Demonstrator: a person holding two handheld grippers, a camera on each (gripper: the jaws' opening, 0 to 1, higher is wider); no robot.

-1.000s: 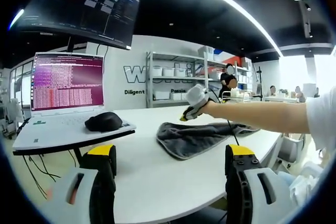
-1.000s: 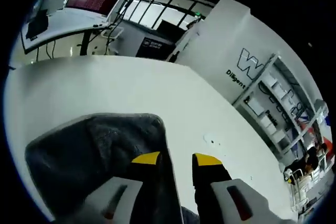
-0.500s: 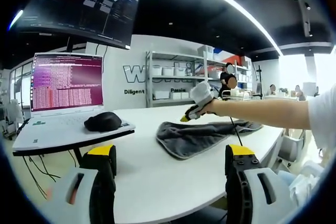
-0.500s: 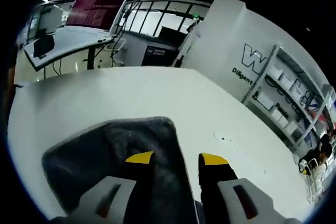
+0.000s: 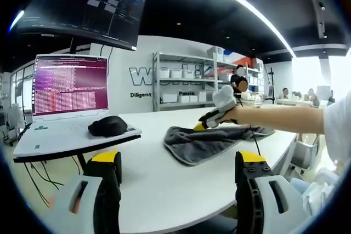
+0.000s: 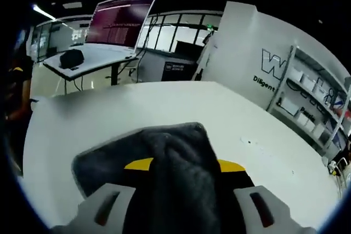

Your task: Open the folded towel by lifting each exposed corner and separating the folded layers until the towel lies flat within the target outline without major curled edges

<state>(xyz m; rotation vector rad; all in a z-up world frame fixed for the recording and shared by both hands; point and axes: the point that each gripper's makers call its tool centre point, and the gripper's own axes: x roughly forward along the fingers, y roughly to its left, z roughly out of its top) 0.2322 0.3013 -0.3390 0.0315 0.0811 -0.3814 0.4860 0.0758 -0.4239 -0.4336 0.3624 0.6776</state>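
Plenty of bare table (image 5: 164, 182) at lower centre of the left gripper view to move through, but the towel (image 5: 204, 142) sits mid-frame with the right gripper (image 5: 202, 126) and arm (image 5: 285, 118) across it, and the laptop (image 5: 61, 100) and mouse (image 5: 108, 126) crowd the left.

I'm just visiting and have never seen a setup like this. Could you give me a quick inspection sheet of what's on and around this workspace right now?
Surface: white table, mostly bare.
Job's things: dark grey towel, still folded and bunched; no target outline can be made out.
Clutter: open laptop with a black object resting on it, on a separate stand beside the table.
Tools: left tool held back from the table, jaws apart and empty; right tool has towel cloth bunched between its jaws.
Cables: a thin cord hangs from the right tool; wires dangle under the laptop stand.
Surroundings: overhead monitor, shelving against a lettered wall, people in the background.
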